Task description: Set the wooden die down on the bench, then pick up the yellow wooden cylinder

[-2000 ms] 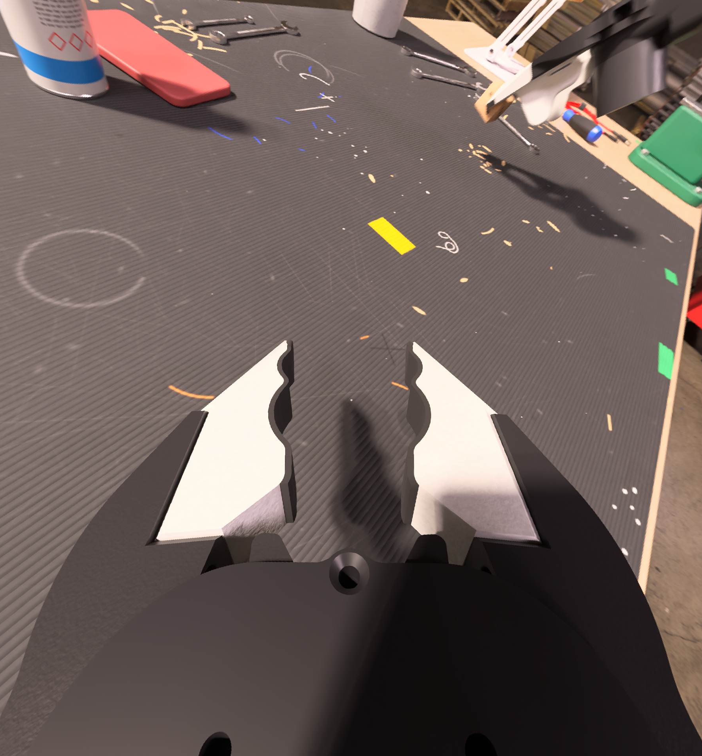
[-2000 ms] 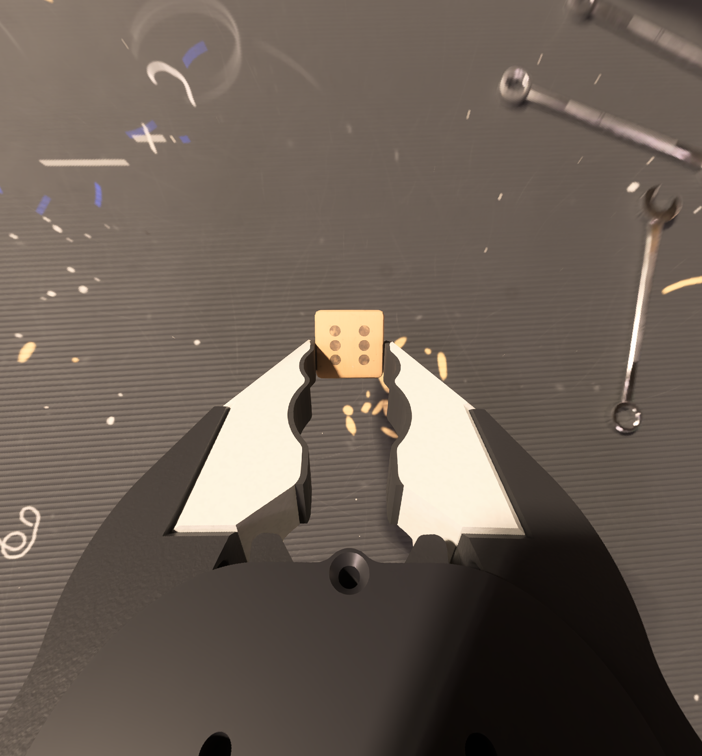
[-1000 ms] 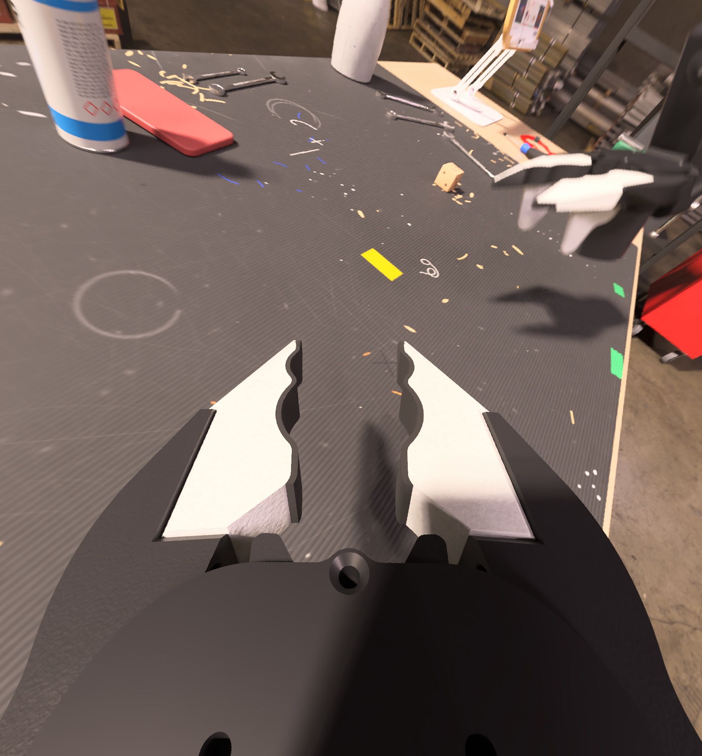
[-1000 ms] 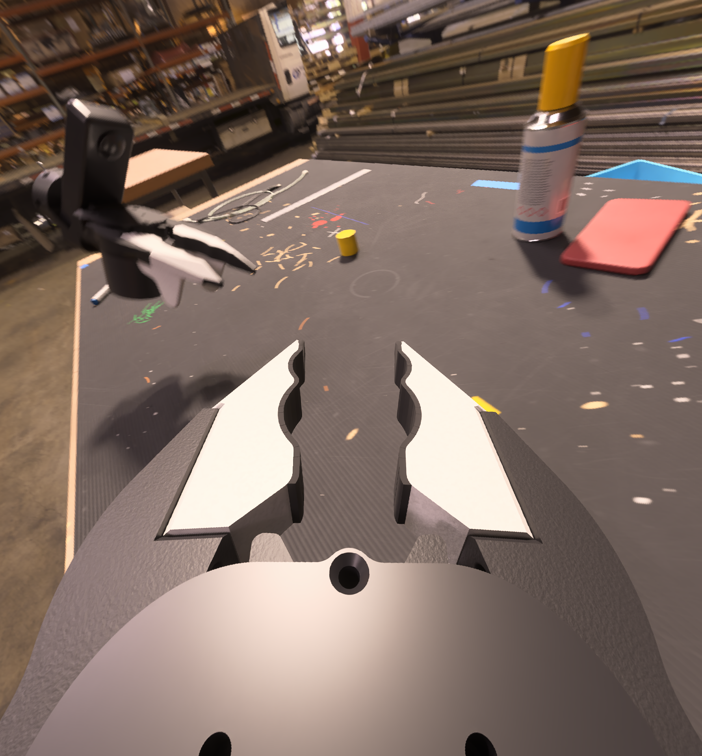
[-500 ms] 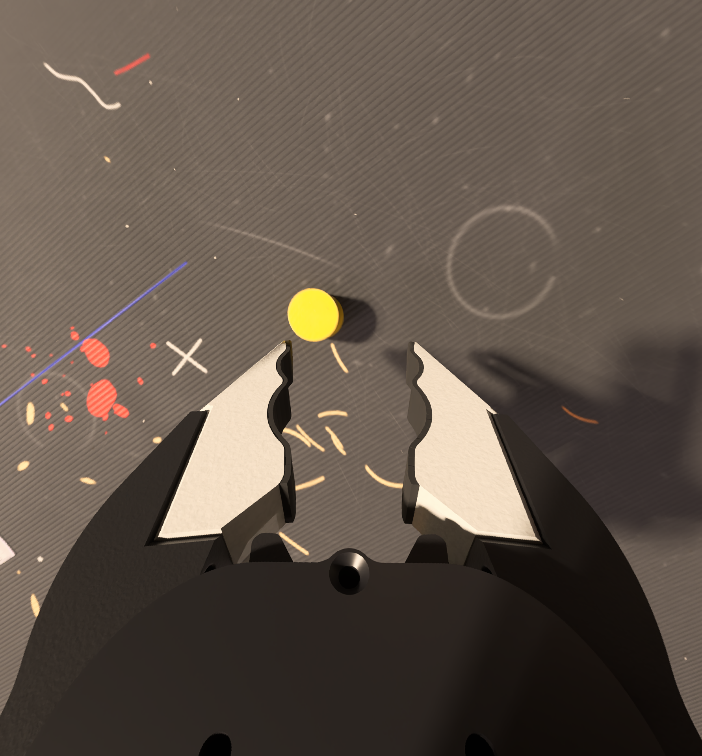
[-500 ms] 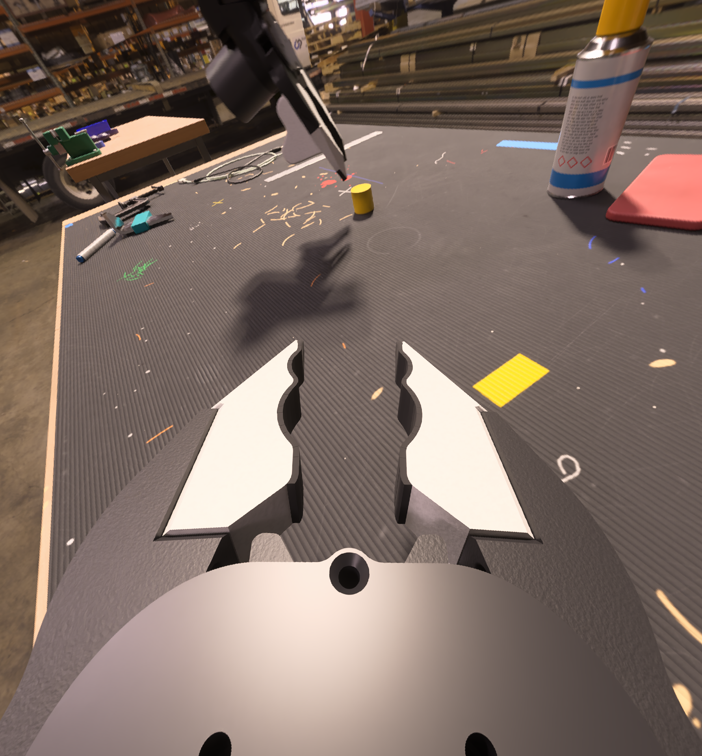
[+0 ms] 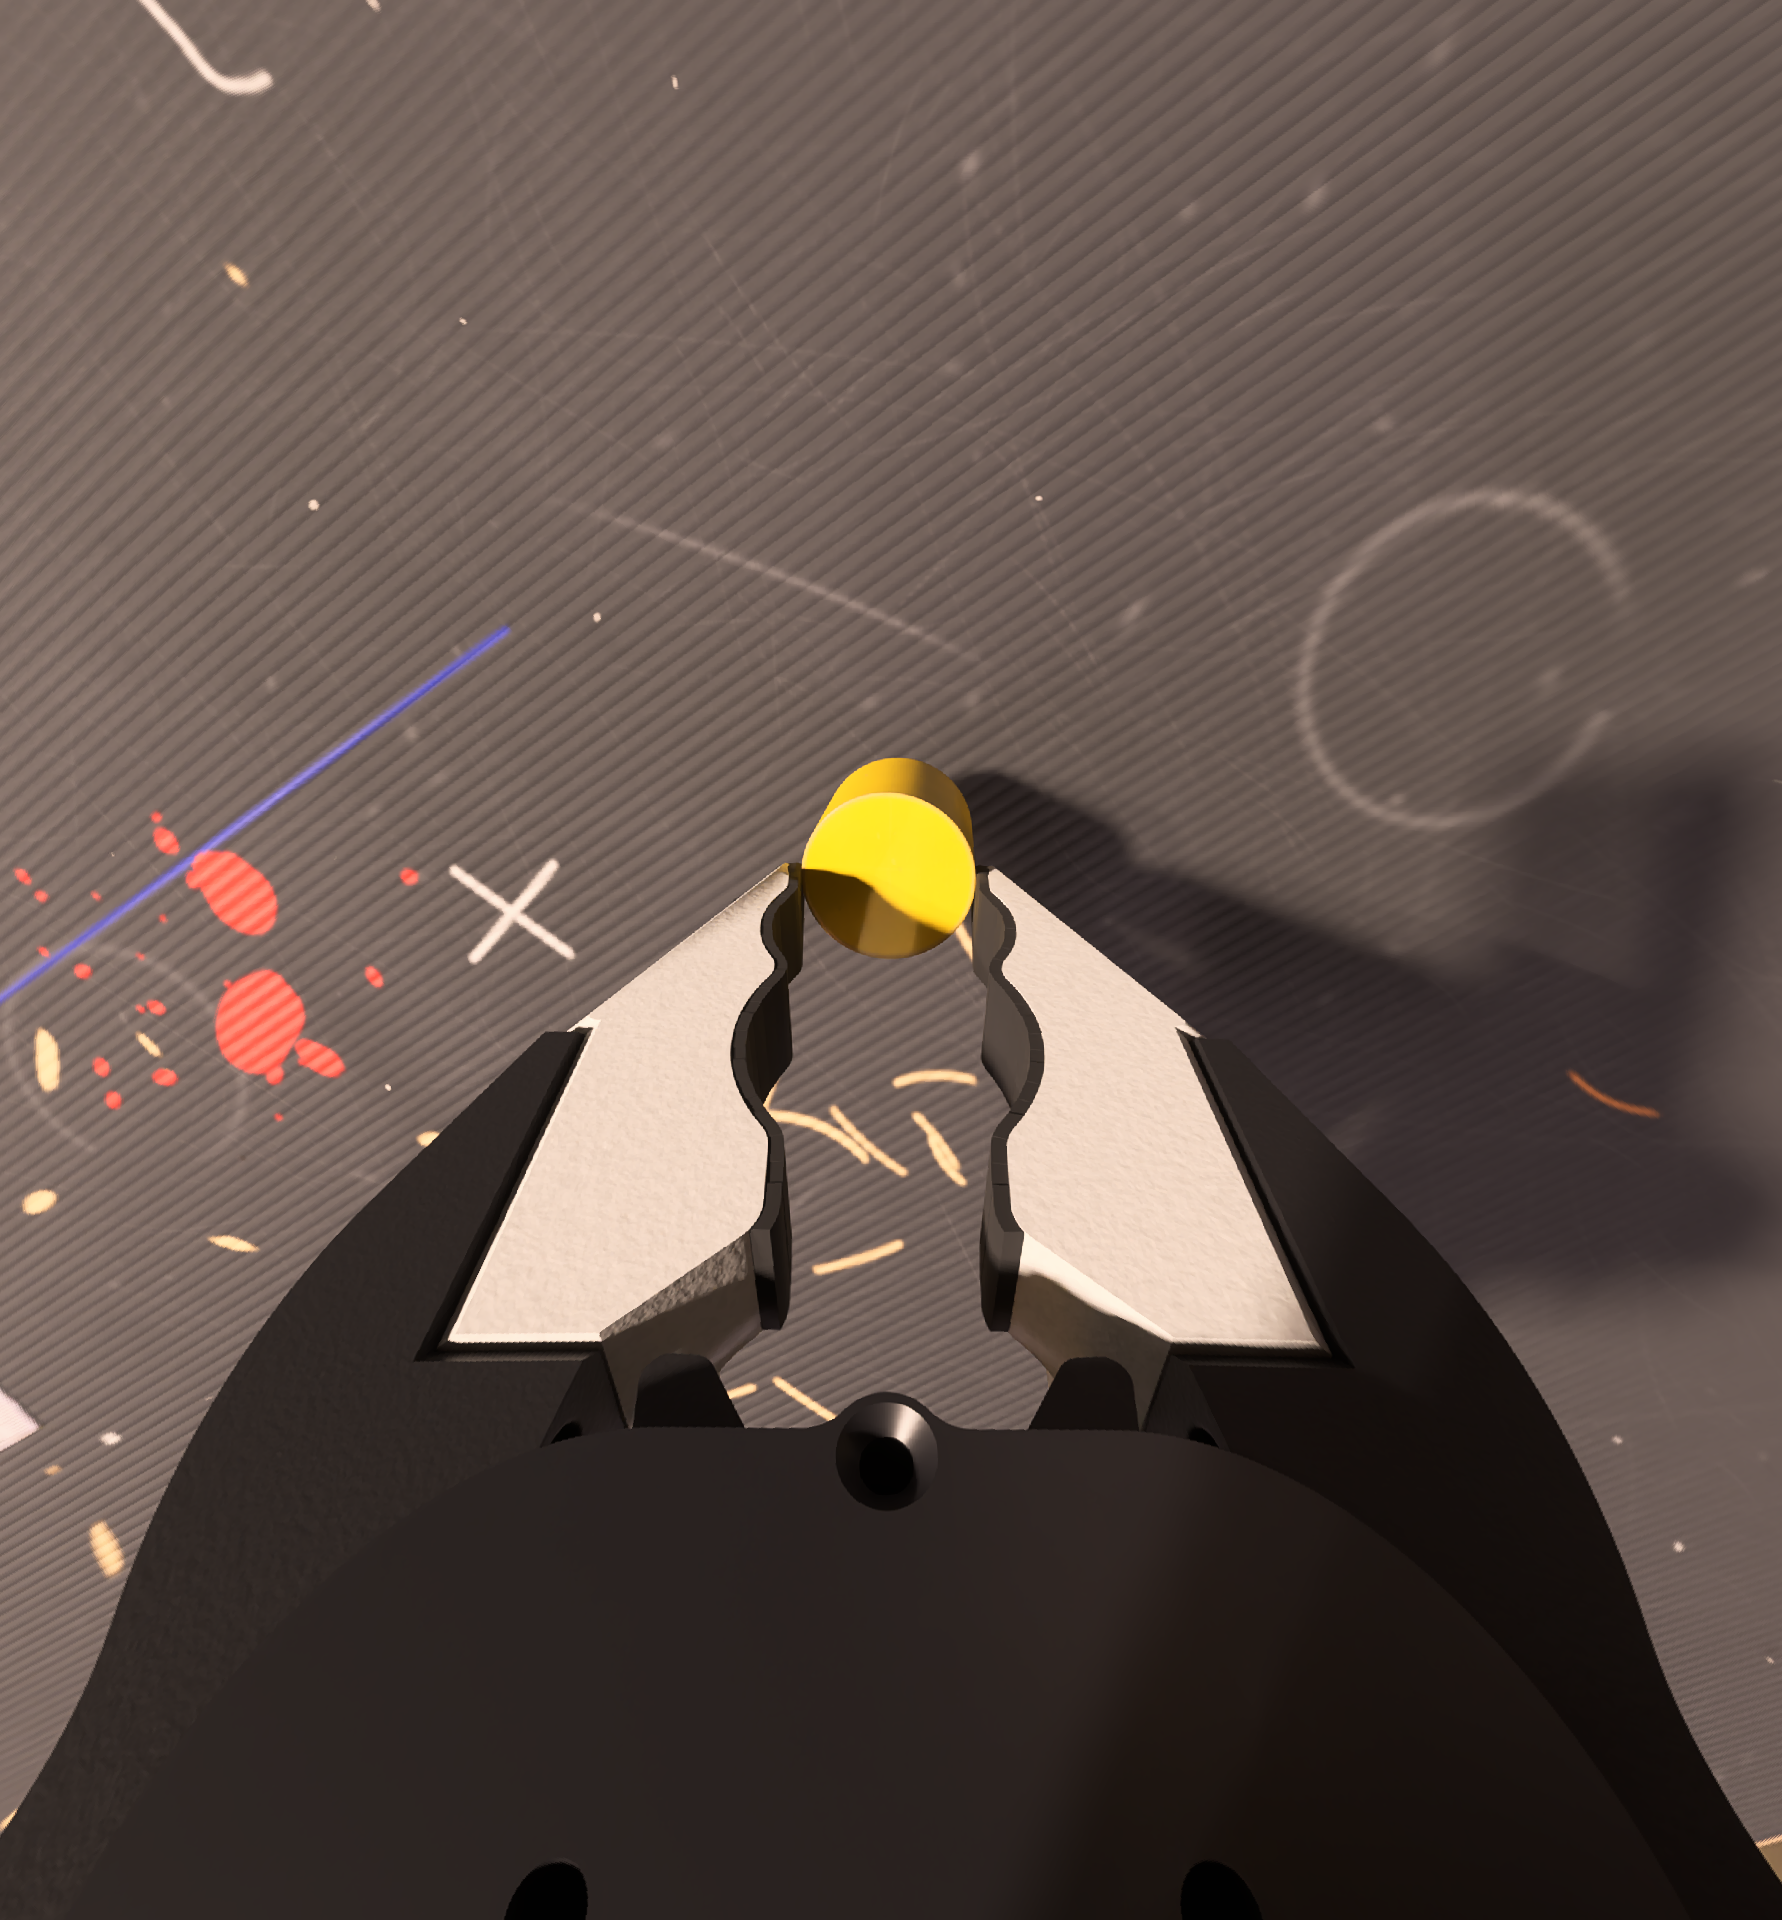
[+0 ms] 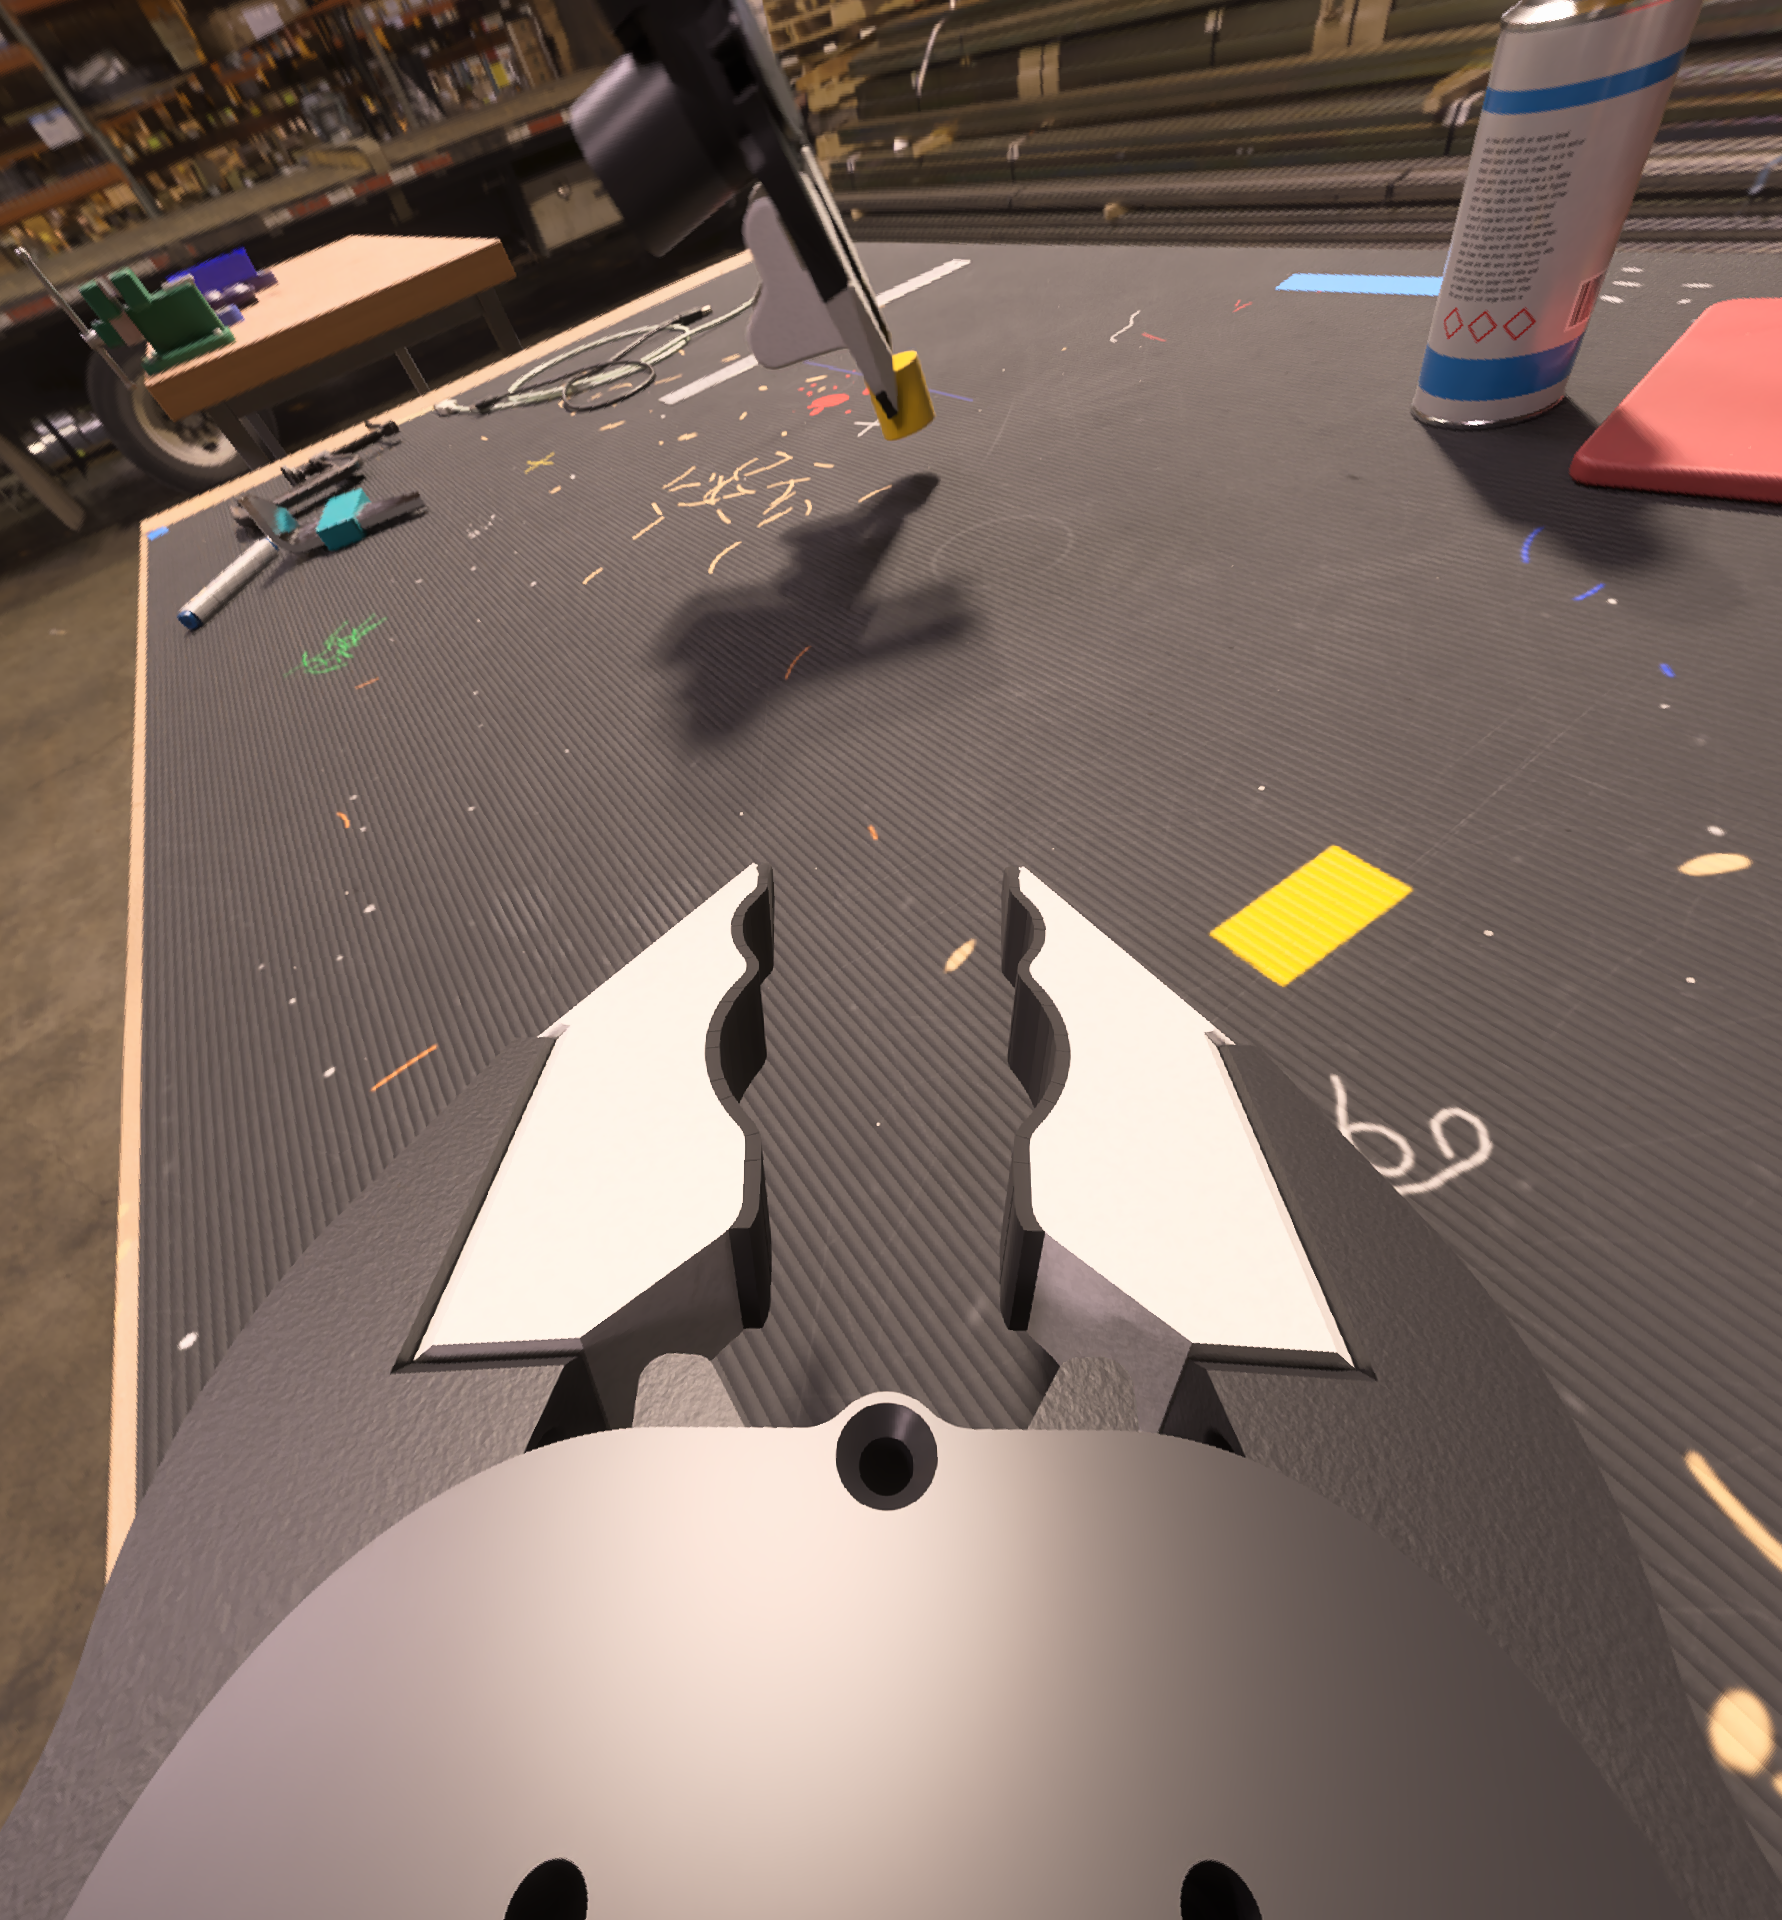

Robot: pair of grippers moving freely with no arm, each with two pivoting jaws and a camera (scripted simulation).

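The yellow wooden cylinder [image 7: 889, 868] sits between the fingertips of my left gripper [image 7: 885, 878], which is shut on it from both sides, pointing down at the dark bench mat [image 7: 1074, 364]. The right wrist view shows the same grip far off: the left gripper [image 8: 882, 400] holds the cylinder [image 8: 913, 395] at or just above the mat; I cannot tell which. My right gripper [image 8: 887, 883] is open and empty, low over the mat near the bench's middle. The wooden die is not in view.
A spray can [image 8: 1531, 229] and a red pad [image 8: 1739, 405] stand at the far right. A marker and a teal tool [image 8: 336, 520] lie near the left bench edge [image 8: 134, 935], with a cable [image 8: 596, 374] behind. A flat yellow patch [image 8: 1311, 914] marks the mat.
The right gripper released the die earlier and turned away. In the last half second the left gripper moved onto the yellow cylinder and closed its fingers on it.
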